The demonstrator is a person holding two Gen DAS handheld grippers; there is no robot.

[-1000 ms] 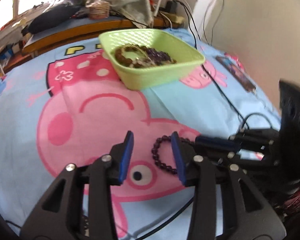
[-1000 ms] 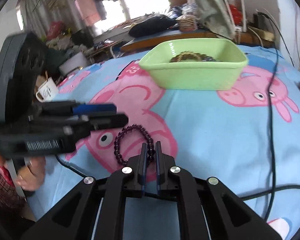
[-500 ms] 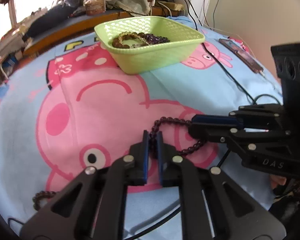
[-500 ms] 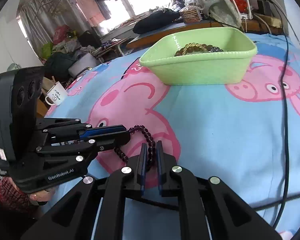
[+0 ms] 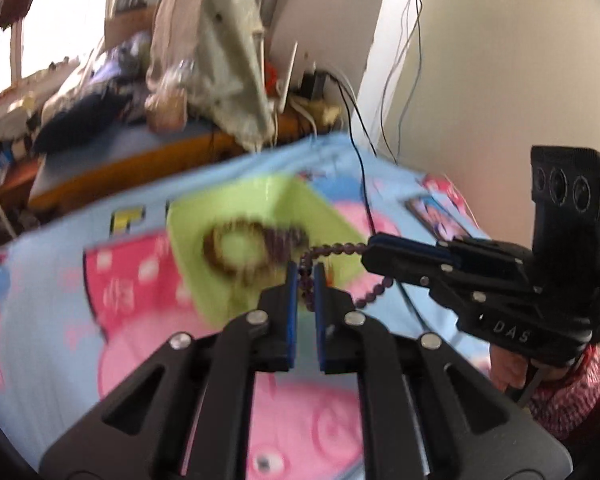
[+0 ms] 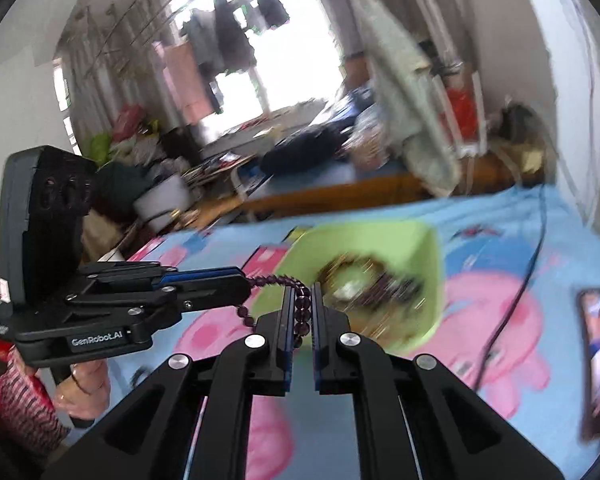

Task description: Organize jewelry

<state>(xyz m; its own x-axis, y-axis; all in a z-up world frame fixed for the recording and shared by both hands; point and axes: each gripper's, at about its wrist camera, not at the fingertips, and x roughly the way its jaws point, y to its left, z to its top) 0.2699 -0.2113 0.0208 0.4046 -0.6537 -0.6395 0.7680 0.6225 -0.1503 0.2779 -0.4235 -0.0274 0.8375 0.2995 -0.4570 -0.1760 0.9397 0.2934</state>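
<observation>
A dark purple bead bracelet (image 5: 342, 250) hangs in the air, stretched between both grippers. My left gripper (image 5: 304, 276) is shut on one side of it; my right gripper (image 6: 302, 300) is shut on the other side, where the bracelet (image 6: 274, 280) also shows. In the left wrist view the right gripper (image 5: 374, 250) comes in from the right. In the right wrist view the left gripper (image 6: 242, 284) comes in from the left. The green basket (image 5: 320, 208) lies just ahead and below, blurred, holding a brown bead bracelet (image 5: 236, 248) and darker beads. It also shows in the right wrist view (image 6: 424, 256).
The basket rests on a blue and pink cartoon bedspread (image 5: 140, 280). A black cable (image 6: 516, 292) runs across it on the right. A phone (image 6: 598, 356) lies at the right edge. A wooden bed edge (image 5: 140, 160) and clutter lie beyond.
Both grippers have lifted the purple bracelet off the bedspread and carried it up and forward toward the green basket. The views are blurred by motion.
</observation>
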